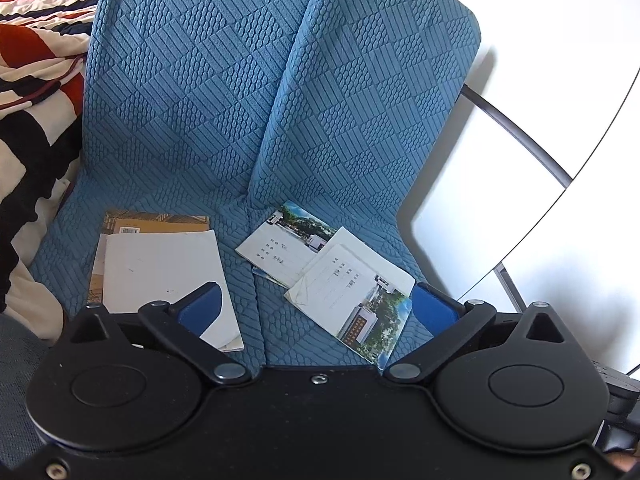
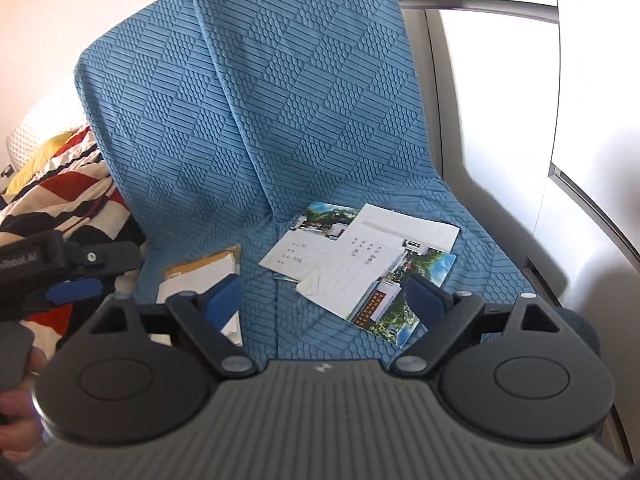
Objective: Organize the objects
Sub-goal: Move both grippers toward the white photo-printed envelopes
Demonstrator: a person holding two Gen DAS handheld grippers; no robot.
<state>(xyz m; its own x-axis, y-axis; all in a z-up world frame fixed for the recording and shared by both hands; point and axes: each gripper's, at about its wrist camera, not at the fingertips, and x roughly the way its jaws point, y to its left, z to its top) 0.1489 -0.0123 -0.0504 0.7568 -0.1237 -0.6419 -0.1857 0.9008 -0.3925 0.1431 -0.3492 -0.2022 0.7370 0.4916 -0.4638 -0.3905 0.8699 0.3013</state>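
Flat glossy booklets on quilted cover.

Blue quilted cover (textured), striped blanket, white wall

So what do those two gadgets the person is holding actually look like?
The left gripper is black, with two round discs, jointed link arms with silver rivets, and blue finger pads. The right gripper matches, but has a ribbed grey body. White lettering marks the left one's side.
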